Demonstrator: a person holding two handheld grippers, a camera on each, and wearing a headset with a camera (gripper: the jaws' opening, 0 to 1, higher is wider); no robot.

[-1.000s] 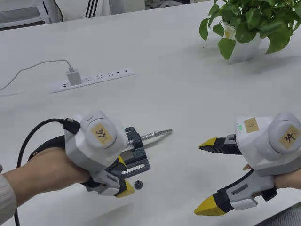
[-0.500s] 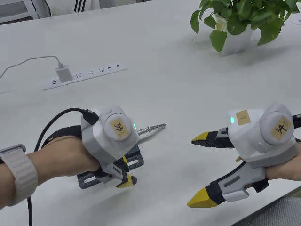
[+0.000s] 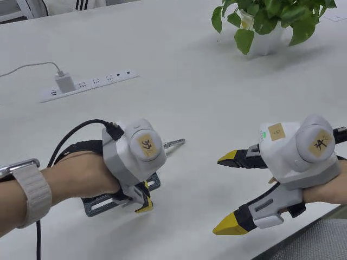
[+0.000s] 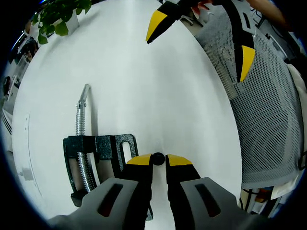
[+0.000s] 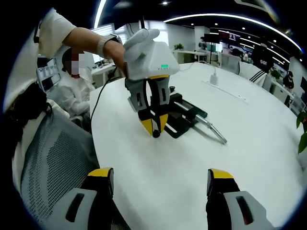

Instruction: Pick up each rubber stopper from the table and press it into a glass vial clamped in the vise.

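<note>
At lower right of the head view, the right gripper point(image 3: 225, 193) is held over the near edge of the white table point(image 3: 217, 97). Its yellow-tipped jaws are spread wide with nothing between them. The right gripper view confirms the same wide, empty gap.

At lower left of the head view, the left gripper point(image 3: 143, 203) points steeply down at the tabletop, with a black cable point(image 3: 76, 138) running from its rear. In the left gripper view its jaws are drawn almost together and pinch a small black rubber stopper point(image 4: 157, 158) between the yellow tips. The right gripper view shows the stopper at the very tips, down at table level. Whether it rests on the surface or is lifted clear cannot be determined.

The stopper sits just beside the slotted foot of the dark vise point(image 4: 96, 153), which lies on the table largely beneath the left gripper. The vise's silver screw handle point(image 3: 174, 143) projects toward frame centre.

A mesh chair point(image 4: 268, 120) stands beyond the table edge at the right of the left gripper view.

Further back, at upper left of the head view, a white power strip point(image 3: 89, 85) carries a plugged-in charger point(image 3: 65, 83). At upper right stands a potted plant point(image 3: 265, 21).
</note>
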